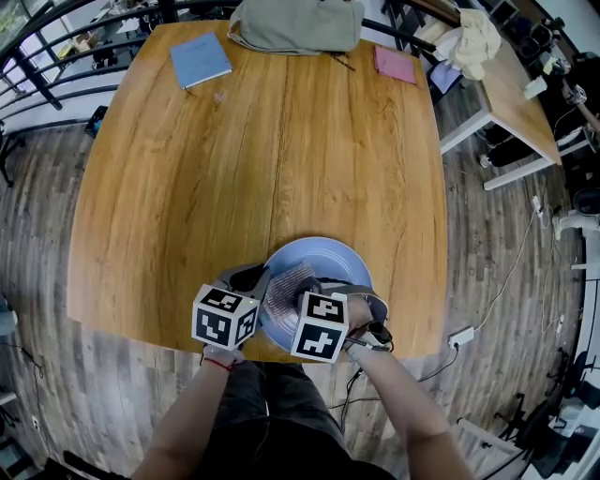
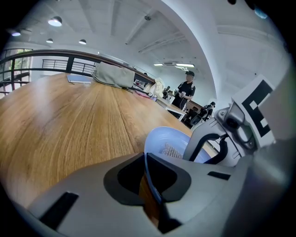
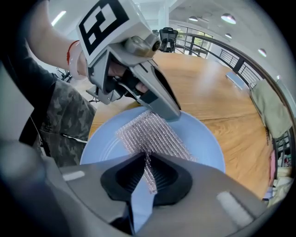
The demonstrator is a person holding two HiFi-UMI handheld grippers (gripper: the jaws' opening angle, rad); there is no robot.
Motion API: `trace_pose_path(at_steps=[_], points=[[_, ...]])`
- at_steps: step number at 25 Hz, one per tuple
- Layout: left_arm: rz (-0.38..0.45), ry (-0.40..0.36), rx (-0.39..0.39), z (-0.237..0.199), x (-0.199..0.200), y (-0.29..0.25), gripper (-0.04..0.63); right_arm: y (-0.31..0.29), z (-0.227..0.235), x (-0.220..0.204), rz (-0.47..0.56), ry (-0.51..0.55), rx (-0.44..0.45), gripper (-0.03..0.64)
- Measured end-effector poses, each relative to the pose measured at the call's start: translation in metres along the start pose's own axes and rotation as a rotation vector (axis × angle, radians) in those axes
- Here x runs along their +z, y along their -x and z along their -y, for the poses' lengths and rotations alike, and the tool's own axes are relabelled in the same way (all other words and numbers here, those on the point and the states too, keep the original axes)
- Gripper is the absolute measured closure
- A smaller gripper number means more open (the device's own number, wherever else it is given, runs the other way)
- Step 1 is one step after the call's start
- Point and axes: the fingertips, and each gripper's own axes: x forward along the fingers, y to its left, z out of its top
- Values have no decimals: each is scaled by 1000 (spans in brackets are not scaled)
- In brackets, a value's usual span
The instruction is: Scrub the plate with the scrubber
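Observation:
A light blue plate (image 1: 328, 258) sits on the wooden table (image 1: 262, 159) close to its front edge. My left gripper (image 1: 260, 279) is shut on the plate's left rim; in the left gripper view the thin blue rim (image 2: 149, 169) runs between the jaws. A silvery mesh scrubber (image 1: 286, 284) lies spread on the plate's left half. My right gripper (image 1: 302, 300) points steeply down and is shut on one end of the scrubber (image 3: 150, 134), which rests flat on the plate (image 3: 203, 146). The left gripper (image 3: 169, 112) shows at the plate's far rim in the right gripper view.
At the table's far side lie a blue notebook (image 1: 200, 59), a grey-green bag (image 1: 295, 23) and a pink pad (image 1: 395, 64). A second table (image 1: 511, 89) stands at the right. A person (image 2: 186, 90) stands far off. Cables run over the floor (image 1: 511, 272).

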Motion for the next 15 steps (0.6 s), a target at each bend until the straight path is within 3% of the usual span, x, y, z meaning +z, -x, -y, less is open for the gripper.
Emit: trace_pose_path(at_steps=[8, 15], points=[[6, 16, 9, -8, 3, 4, 583, 2, 40, 2, -26, 77, -131, 563], [12, 3, 23, -8, 4, 3, 583, 7, 56, -13, -21, 30, -206, 565]])
